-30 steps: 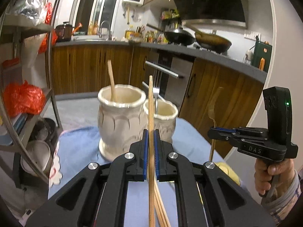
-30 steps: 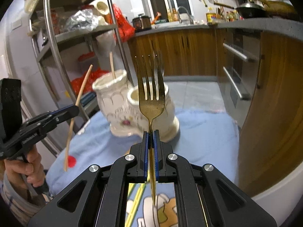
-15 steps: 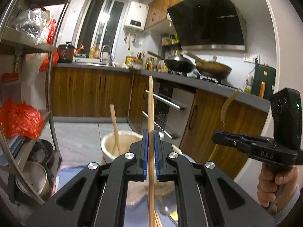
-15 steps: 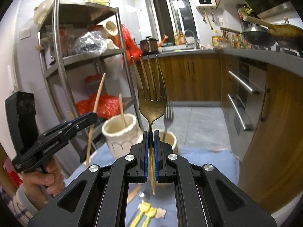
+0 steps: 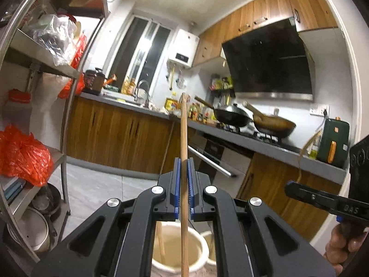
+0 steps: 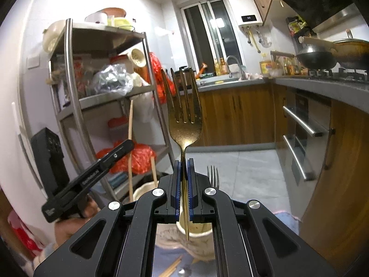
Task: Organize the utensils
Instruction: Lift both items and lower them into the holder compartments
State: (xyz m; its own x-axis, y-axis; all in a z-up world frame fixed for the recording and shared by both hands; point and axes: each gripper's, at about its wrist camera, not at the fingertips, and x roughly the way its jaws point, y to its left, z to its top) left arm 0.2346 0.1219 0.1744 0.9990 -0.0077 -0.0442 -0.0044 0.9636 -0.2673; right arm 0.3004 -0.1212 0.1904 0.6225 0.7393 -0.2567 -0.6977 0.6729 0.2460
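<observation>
A steel shelf rack [image 6: 76,106] stands at the left, holding a clear plastic bag [image 6: 113,80] and orange-red bags [image 5: 23,154]. Far off, a window [image 6: 207,34] sits beside a white water heater [image 6: 249,9], above a faucet [image 6: 233,62]. At the right, two woks [image 5: 233,115] rest on the stove under a black range hood [image 5: 267,64]. Wooden cabinets [image 5: 120,138] line the grey floor [image 6: 242,173].

Open floor [image 6: 242,161] lies ahead between the metal shelf rack [image 6: 76,106] and the wooden cabinets [image 6: 341,184]. Below, a standing fork [image 6: 212,175] and chopstick [image 6: 154,169] crowd the jars' mouths.
</observation>
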